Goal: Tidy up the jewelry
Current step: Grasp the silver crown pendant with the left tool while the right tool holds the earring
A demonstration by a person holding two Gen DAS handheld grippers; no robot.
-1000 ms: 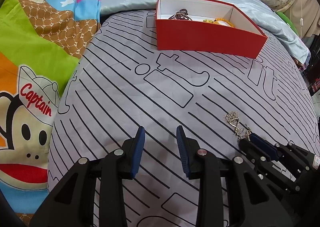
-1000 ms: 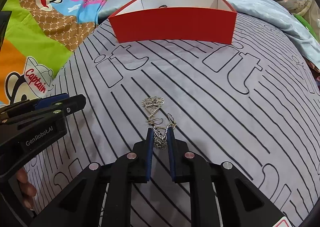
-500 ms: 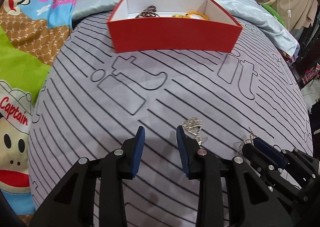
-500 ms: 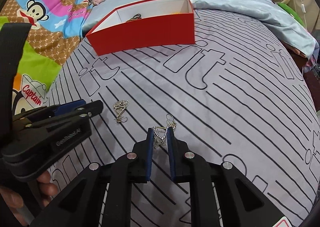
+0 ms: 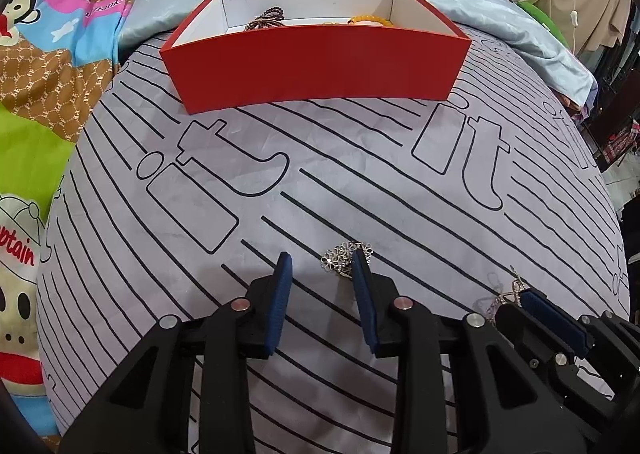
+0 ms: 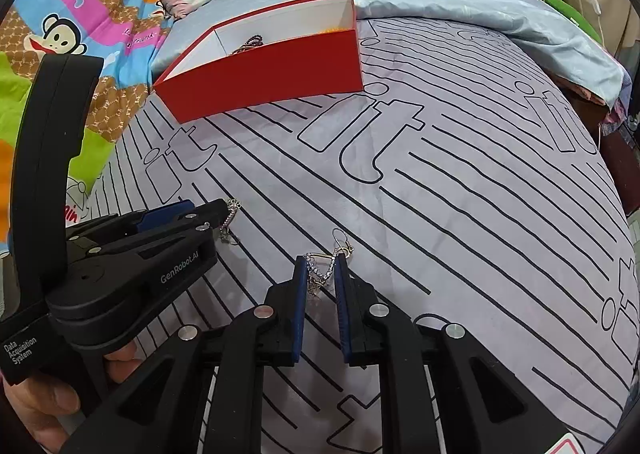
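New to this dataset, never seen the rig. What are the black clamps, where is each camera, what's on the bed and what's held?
No robot here: a person holds a two-finger clamp in each hand, each with a fisheye camera looking along its fingers. In the left wrist view the left gripper is open around a silver flower earring lying on the striped sheet. In the right wrist view the right gripper is closed on a silver chain earring; the person's left hand shows at the lower left. Behind stands a red box already holding a dark bead bracelet and a yellow bead bracelet.
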